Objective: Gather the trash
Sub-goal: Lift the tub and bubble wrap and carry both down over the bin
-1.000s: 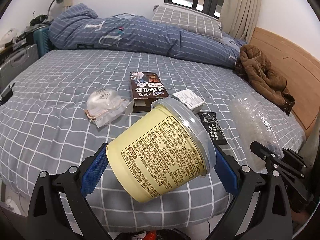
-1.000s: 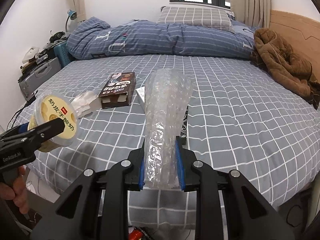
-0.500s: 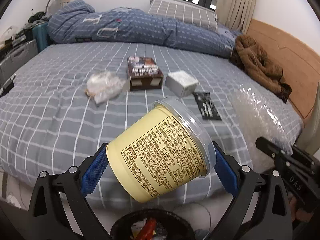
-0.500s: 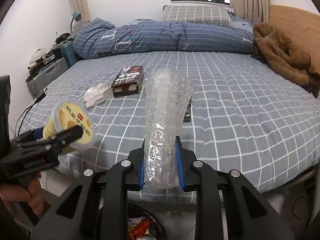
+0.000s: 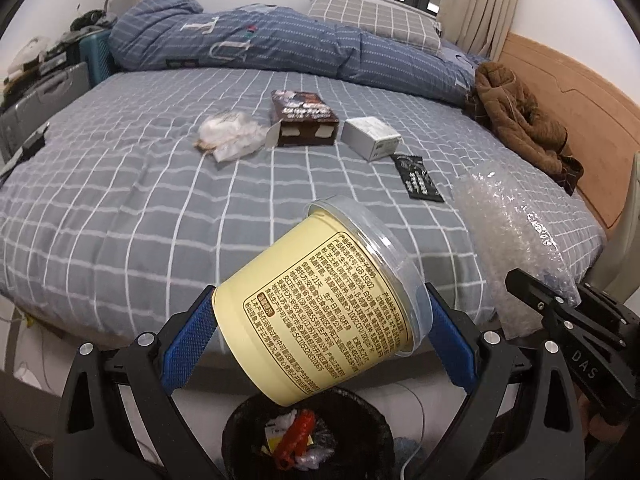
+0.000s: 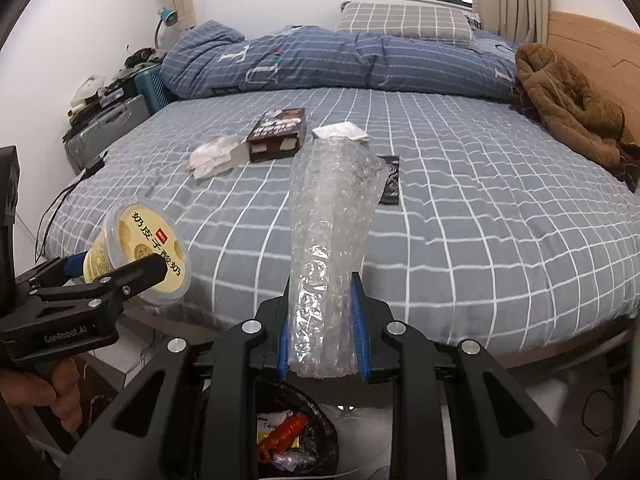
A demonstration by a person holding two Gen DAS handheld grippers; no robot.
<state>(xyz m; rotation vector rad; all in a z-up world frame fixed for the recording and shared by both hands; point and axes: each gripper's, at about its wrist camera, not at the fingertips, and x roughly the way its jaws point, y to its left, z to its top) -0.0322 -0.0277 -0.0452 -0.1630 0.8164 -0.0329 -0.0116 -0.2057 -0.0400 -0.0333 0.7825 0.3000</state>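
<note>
Pinching a glossy yellow tub (image 5: pixel 320 312), left fingers (image 5: pixel 188 344), right fingers (image 6: pixel 358 320) squeezing crinkly bubble wrap (image 6: pixel 328 240)

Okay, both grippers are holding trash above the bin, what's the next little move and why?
Probably ease both grippers a bit further back over the black trash bin, then open. The left gripper clamps the yellow yogurt tub, which overhangs only the bin's far rim, and the right gripper grips the bubble wrap with the bin just below.

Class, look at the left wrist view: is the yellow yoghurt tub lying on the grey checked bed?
No, the yellow lidded yoghurt tub is held tilted between the left gripper's blue fingers, above the black trash bin.
</note>
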